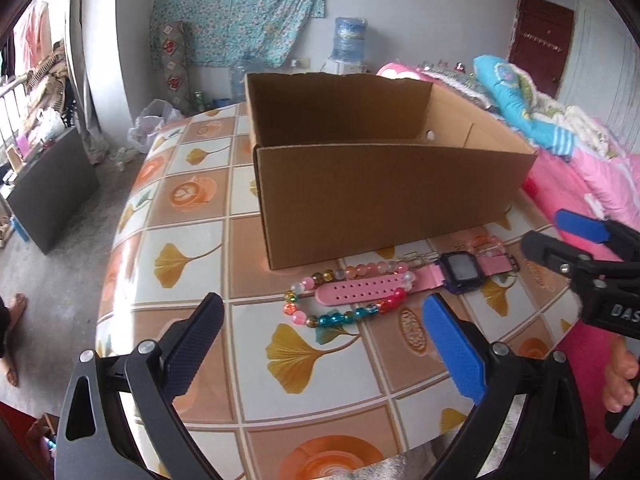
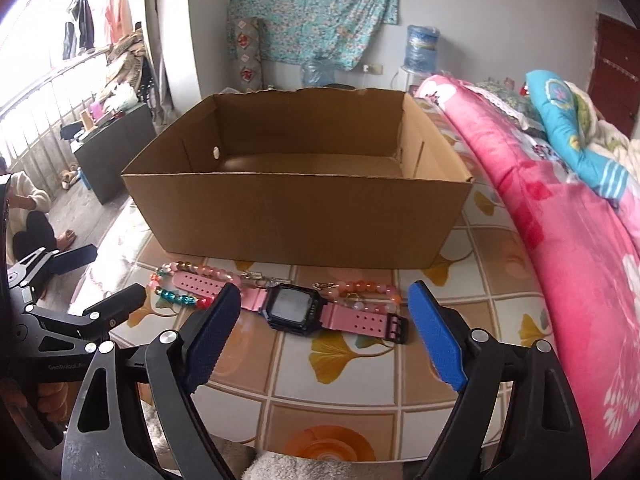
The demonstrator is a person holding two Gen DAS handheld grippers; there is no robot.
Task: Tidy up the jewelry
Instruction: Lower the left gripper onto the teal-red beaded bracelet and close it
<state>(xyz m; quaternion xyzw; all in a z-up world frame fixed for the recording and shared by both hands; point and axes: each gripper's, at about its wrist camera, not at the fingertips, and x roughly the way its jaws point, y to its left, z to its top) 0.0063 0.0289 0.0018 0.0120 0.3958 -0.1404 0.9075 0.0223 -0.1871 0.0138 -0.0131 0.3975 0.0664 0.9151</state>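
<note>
A pink-strapped digital watch (image 1: 460,270) (image 2: 294,307) lies flat on the table in front of an open cardboard box (image 1: 384,200) (image 2: 296,216). A multicolour bead bracelet (image 1: 340,316) (image 2: 180,294) lies over its left strap. A peach bead bracelet (image 2: 362,286) (image 1: 486,242) lies by its right strap. My left gripper (image 1: 324,316) is open and empty, just short of the bead bracelet. My right gripper (image 2: 324,300) is open and empty, with its fingers either side of the watch. The box looks empty inside.
The table (image 1: 192,264) has a tile-and-leaf patterned cover. A bed with pink bedding (image 2: 580,248) lies along its right side. A person sits on the floor (image 2: 28,216) at the left, by a dark cabinet (image 2: 116,152).
</note>
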